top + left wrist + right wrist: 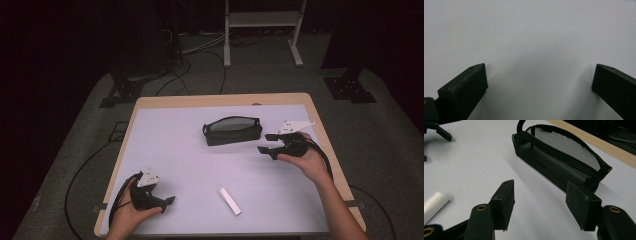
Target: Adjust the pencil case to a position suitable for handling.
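Lying on the table: one black pouch, one white tube. Two grippers, left gripper and right gripper, both jaws apart, empty.

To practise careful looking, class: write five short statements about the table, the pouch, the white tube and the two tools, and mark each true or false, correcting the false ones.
1. The black pouch lies unzipped on the table. True.
2. The white tube is inside the pouch. False: it lies on the table surface, nearer the person, apart from the pouch.
3. The right tool grips the pouch. False: its jaws stand open beside the pouch, with nothing between them.
4. The left tool has open, empty jaws. True.
5. The left tool holds the white tube. False: the tube lies off to its right, untouched.
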### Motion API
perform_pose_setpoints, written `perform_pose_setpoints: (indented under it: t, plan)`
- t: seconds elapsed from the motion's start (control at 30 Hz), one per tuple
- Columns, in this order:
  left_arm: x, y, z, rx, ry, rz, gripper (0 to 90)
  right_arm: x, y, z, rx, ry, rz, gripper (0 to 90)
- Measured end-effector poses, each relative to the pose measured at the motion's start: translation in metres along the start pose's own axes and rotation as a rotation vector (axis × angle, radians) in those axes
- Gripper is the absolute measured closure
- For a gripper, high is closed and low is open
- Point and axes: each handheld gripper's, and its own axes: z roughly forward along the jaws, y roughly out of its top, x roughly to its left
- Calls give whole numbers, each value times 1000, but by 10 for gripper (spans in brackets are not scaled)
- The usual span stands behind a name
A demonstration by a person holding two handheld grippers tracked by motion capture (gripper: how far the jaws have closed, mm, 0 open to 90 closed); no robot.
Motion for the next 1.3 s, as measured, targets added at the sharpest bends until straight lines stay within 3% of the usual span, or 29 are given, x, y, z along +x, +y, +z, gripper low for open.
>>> perform_pose_setpoints:
  t: [1.3]
  plan:
    - [0, 0, 0, 1, 1, 2, 0, -19, 56, 44, 1, 65, -99, 429]
